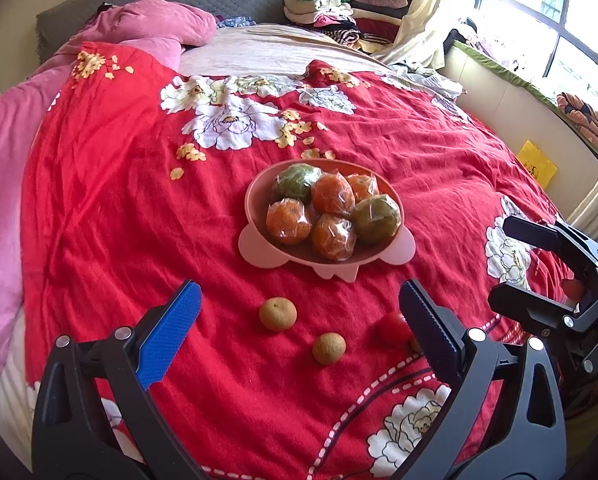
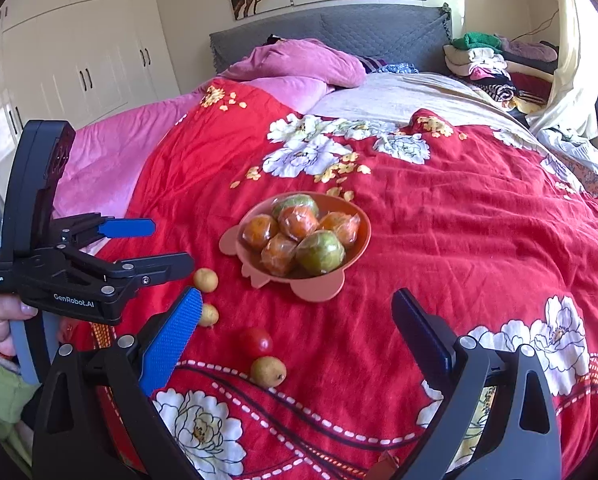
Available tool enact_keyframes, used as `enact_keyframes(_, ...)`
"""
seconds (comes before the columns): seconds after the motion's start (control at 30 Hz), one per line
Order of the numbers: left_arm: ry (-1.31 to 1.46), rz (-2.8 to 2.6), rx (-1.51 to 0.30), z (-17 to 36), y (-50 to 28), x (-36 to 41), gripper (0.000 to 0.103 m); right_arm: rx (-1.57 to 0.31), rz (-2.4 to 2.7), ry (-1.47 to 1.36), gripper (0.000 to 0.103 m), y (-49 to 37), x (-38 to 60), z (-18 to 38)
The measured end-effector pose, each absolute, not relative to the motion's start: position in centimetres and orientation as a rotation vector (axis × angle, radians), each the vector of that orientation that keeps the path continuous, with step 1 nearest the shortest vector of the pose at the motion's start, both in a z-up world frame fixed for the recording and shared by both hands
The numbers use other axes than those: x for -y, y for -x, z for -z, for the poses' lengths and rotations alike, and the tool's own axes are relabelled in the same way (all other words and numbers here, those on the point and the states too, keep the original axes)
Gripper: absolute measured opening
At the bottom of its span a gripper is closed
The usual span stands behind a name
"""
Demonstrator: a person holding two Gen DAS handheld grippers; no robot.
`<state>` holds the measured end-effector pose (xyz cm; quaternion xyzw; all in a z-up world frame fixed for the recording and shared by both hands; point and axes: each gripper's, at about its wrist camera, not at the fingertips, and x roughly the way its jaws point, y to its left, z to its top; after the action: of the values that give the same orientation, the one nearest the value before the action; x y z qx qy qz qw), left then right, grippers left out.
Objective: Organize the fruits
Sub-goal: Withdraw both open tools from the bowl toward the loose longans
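Left wrist view is showing the pink plastic bowl (image 1: 391,196) sitting mid-bed on the red floral bedspread (image 1: 119,200), already carrying 6 film-wrapped citrus fruits (image 1: 333,194). 3 small yellow-brown fruits (image 1: 277,314) and 1 small red tomato (image 1: 393,328) are lying loose near the bed's foot edge, probably still awaiting sorting. The left claw (image 1: 299,340) is gaping wide, holding nothing, just short of them. The right claw (image 2: 295,344) is likewise spreading empty.

Site: home bedroom | Evidence: bed under red floral quilt (image 2: 439,240), grey padded headboard (image 2: 339,28) at 12 o'clock | white wardrobe (image 2: 79,52) at 10 o'clock | folded clothes (image 2: 483,60) at 2 o'clock
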<state>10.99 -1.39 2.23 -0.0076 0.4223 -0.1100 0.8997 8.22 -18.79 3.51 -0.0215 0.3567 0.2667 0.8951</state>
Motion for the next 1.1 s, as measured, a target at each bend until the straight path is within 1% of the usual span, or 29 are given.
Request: enact_keyframes(1.1, -0.013, 0.249, -0.936, 0.2, -8.5, 1.9, 0.093, -0.824, -0.587, 0.131, 0.095, -5.5, 17.2, -0.4)
